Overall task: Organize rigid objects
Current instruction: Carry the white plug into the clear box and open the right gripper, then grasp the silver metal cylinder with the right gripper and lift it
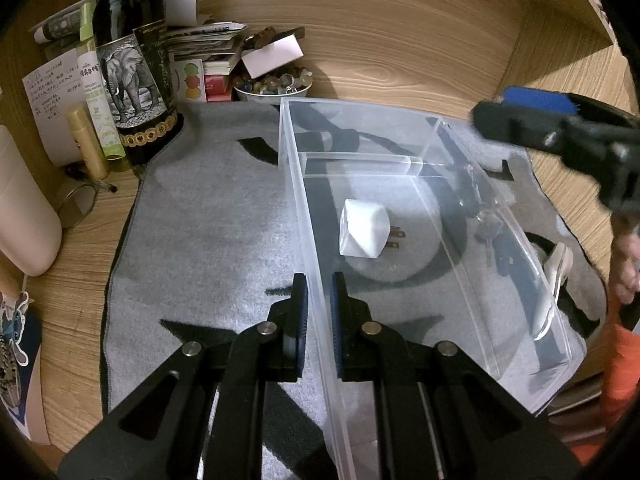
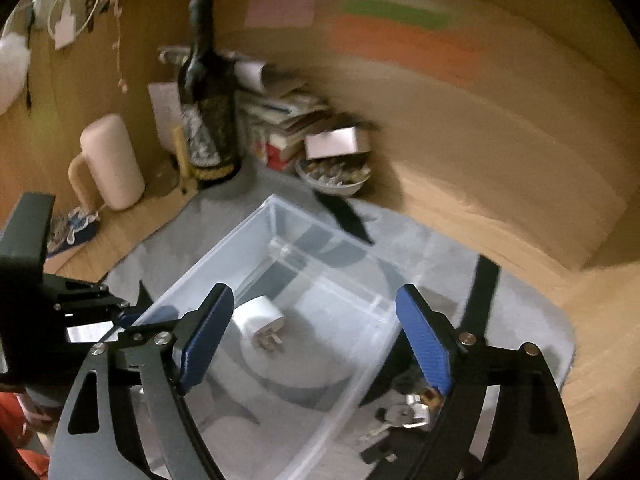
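A clear plastic box [image 1: 400, 110] with inner dividers stands on a grey mat [image 1: 208, 220]. A white charger plug [image 1: 364, 234] [image 2: 260, 320] lies in its large compartment. A bunch of keys [image 1: 486, 220] [image 2: 400, 416] lies in the narrow compartment on the right. My left gripper [image 1: 320, 316] is shut on the box's near left wall, one pad on each side. My right gripper [image 2: 316, 320] hangs open above the box with nothing between its pads; in the left wrist view the right gripper [image 1: 520, 114] is a blur at the upper right.
A dark wine bottle [image 1: 132, 60], small spray bottles, stacked books and a bowl of beads [image 1: 276, 86] crowd the back left. A cream mug [image 2: 112, 160] stands at the left. A white clip-like thing [image 1: 556, 272] lies by the box's right wall. Wooden walls close the back and right.
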`<action>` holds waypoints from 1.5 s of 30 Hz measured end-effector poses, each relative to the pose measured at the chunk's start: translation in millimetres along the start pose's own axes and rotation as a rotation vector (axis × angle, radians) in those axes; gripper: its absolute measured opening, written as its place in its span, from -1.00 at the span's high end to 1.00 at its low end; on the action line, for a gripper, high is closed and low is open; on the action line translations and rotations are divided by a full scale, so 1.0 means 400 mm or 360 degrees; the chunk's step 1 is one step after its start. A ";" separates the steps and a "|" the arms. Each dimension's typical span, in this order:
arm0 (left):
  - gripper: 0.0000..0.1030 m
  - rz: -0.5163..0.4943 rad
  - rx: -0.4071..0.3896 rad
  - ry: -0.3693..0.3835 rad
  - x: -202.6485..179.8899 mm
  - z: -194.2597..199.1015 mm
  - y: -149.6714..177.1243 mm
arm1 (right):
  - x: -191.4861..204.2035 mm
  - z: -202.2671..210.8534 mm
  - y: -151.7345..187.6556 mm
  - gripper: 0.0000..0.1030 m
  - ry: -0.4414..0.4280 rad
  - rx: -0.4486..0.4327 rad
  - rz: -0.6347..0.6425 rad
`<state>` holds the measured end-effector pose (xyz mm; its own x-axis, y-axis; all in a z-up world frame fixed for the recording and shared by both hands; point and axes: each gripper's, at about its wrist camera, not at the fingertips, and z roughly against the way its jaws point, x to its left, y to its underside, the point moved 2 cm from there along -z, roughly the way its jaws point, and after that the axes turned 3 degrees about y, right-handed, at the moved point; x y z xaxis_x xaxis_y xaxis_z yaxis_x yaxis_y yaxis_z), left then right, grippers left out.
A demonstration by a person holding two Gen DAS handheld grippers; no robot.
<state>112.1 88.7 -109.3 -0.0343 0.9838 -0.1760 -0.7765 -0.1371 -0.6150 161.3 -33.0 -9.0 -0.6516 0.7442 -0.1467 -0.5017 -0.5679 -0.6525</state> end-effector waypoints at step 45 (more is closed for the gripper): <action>0.80 -0.0018 -0.0002 -0.0013 -0.003 -0.001 -0.002 | -0.258 -0.061 0.326 0.72 0.0194 0.0411 -0.0395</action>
<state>113.2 87.7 -108.9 -0.0311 0.9862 -0.1627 -0.7763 -0.1263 -0.6176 176.8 -175.3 -97.1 -0.4278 0.8978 -0.1051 -0.7727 -0.4235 -0.4728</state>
